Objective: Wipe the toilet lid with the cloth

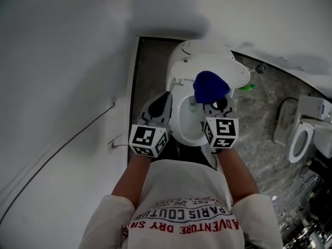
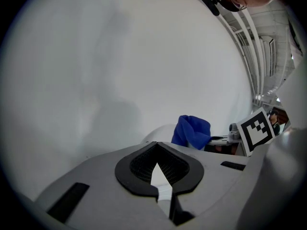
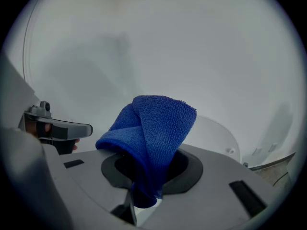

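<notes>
A white toilet stands against the wall with its lid [image 1: 236,70] raised and its bowl [image 1: 188,122] uncovered. My right gripper [image 1: 217,107] is shut on a bunched blue cloth [image 1: 210,86], which it holds up in front of the lid; I cannot tell whether the cloth touches it. In the right gripper view the cloth [image 3: 153,133] hangs folded out of the gripper [image 3: 148,176], with the lid [image 3: 218,134] behind it. My left gripper [image 1: 162,104] hovers over the bowl's left rim, shut and holding nothing. In the left gripper view that gripper [image 2: 160,171] faces the wall, and the cloth [image 2: 192,132] shows at the right.
A white wall [image 1: 62,87] with a thin cable [image 1: 67,145] runs close along the left. Grey marbled floor [image 1: 259,123] lies to the right, with a second toilet [image 1: 303,139] at the far right. A green item [image 1: 248,87] lies beside the toilet's base.
</notes>
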